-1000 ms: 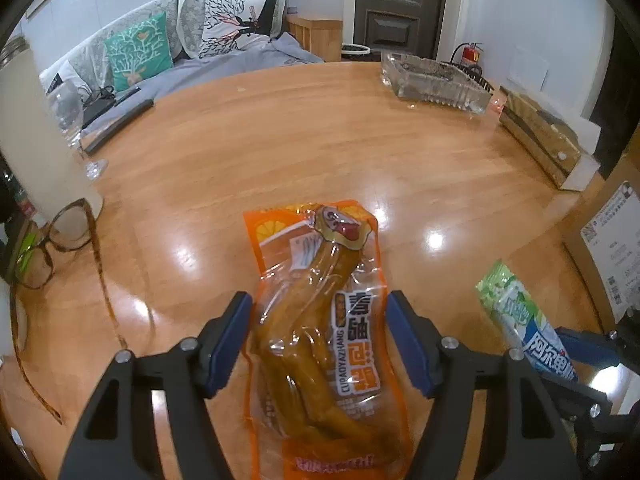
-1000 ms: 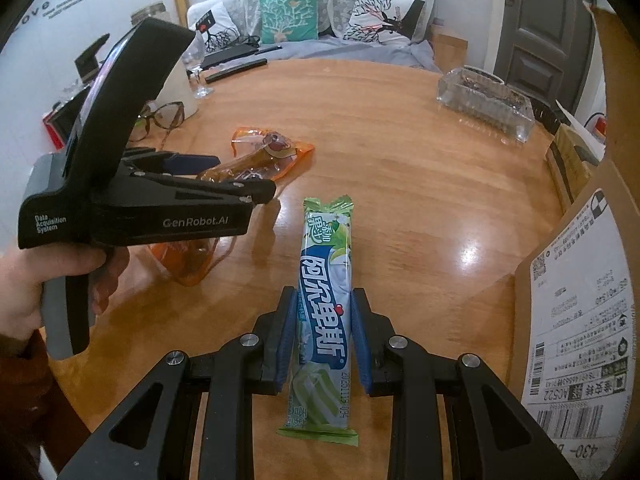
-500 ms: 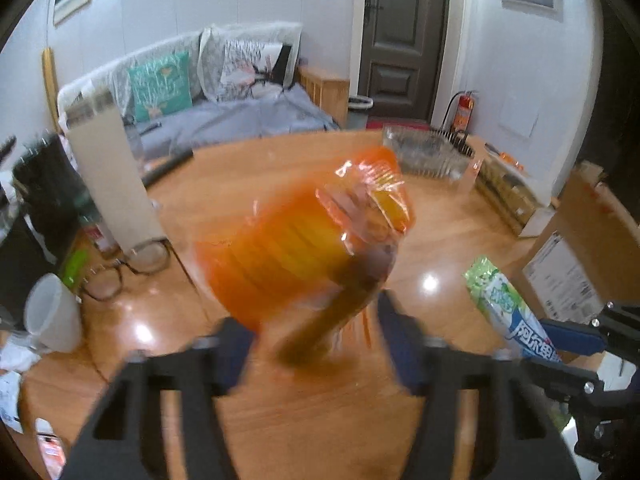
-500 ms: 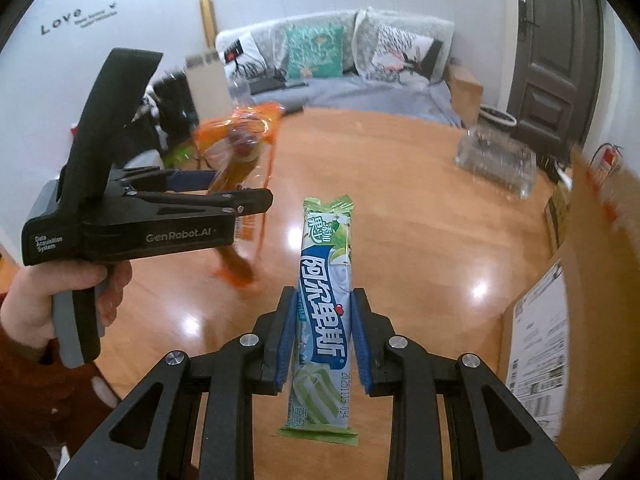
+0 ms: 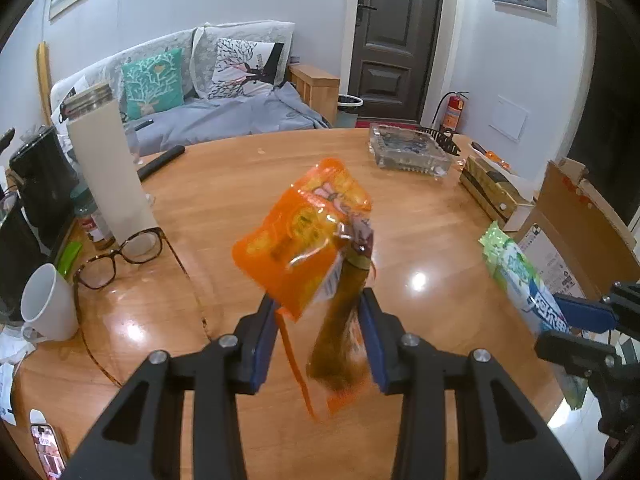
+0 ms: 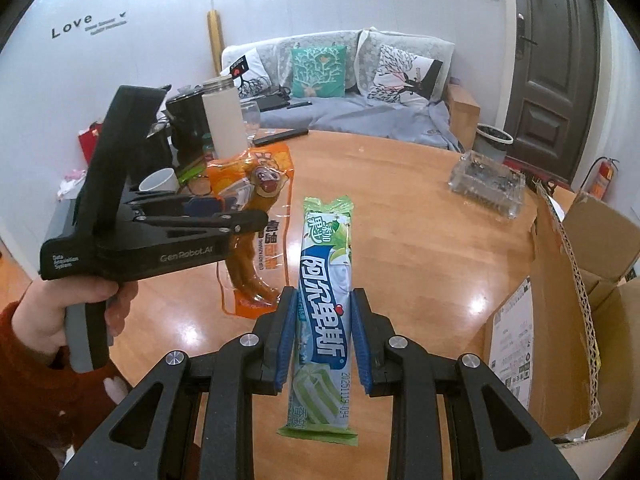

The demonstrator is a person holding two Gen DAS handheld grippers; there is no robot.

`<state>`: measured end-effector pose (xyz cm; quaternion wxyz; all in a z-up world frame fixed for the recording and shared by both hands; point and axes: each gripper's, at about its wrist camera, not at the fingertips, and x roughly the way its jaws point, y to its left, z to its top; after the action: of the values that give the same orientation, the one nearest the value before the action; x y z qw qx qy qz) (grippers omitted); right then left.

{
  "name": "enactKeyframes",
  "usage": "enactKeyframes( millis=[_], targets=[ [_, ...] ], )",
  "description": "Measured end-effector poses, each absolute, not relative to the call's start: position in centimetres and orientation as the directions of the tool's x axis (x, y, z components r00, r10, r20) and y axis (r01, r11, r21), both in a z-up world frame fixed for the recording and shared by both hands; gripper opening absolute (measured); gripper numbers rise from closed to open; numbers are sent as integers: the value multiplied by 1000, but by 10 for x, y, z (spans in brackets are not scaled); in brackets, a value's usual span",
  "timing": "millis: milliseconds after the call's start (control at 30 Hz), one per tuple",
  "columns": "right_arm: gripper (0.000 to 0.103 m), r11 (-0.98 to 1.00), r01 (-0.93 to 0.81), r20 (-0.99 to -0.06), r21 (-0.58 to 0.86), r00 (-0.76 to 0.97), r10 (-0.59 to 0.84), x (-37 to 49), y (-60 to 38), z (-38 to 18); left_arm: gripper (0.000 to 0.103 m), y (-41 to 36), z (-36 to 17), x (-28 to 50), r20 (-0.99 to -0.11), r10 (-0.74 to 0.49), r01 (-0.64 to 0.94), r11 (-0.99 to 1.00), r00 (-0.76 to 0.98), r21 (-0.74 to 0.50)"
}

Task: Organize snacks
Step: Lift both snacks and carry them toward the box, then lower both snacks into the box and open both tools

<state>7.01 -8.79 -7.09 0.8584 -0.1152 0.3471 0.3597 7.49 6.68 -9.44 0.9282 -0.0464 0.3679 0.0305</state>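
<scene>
My left gripper [image 5: 320, 340] is shut on an orange snack packet [image 5: 304, 236] with brown chicken feet inside, and holds it in the air above the round wooden table [image 5: 248, 176]. The packet's top flops over to the left. The packet [image 6: 256, 216] and the left gripper [image 6: 240, 216] also show in the right wrist view. My right gripper [image 6: 324, 336] is shut on a long green and blue candy packet [image 6: 326, 300], held level above the table. This candy packet [image 5: 516, 276] shows at the right of the left wrist view.
An open cardboard box [image 6: 568, 320] stands at the right table edge. A glass ashtray [image 5: 408, 152] sits at the back. Glasses [image 5: 120, 256], a white mug [image 5: 48, 304], a tall white canister [image 5: 108, 168] and a black kettle [image 5: 44, 196] crowd the left side.
My left gripper closed on the orange packet, which lay flat on the table, and lifted it into the air. My right gripper rose too, still holding the candy packet.
</scene>
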Motion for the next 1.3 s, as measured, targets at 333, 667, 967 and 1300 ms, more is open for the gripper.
enactKeyframes(
  millis=[333,667,967,1300],
  targets=[
    [22,716,-696,-634,53,531,563,69,-107,-44,36,53,-51,57,-620,30,-66,997,784,-34],
    [22,751,-659,-536,34,623,570,62,-161,20,36,2,33,34,-509,-28,42,999,860,15],
    [22,819,-572,-515,49,688,511,70,-235,38,36,-80,88,39,-450,-171,208,978,876,33],
    [22,874,-478,-576,90,690,437,99,-307,1,36,-171,95,71,-490,-302,372,927,818,48]
  ],
)
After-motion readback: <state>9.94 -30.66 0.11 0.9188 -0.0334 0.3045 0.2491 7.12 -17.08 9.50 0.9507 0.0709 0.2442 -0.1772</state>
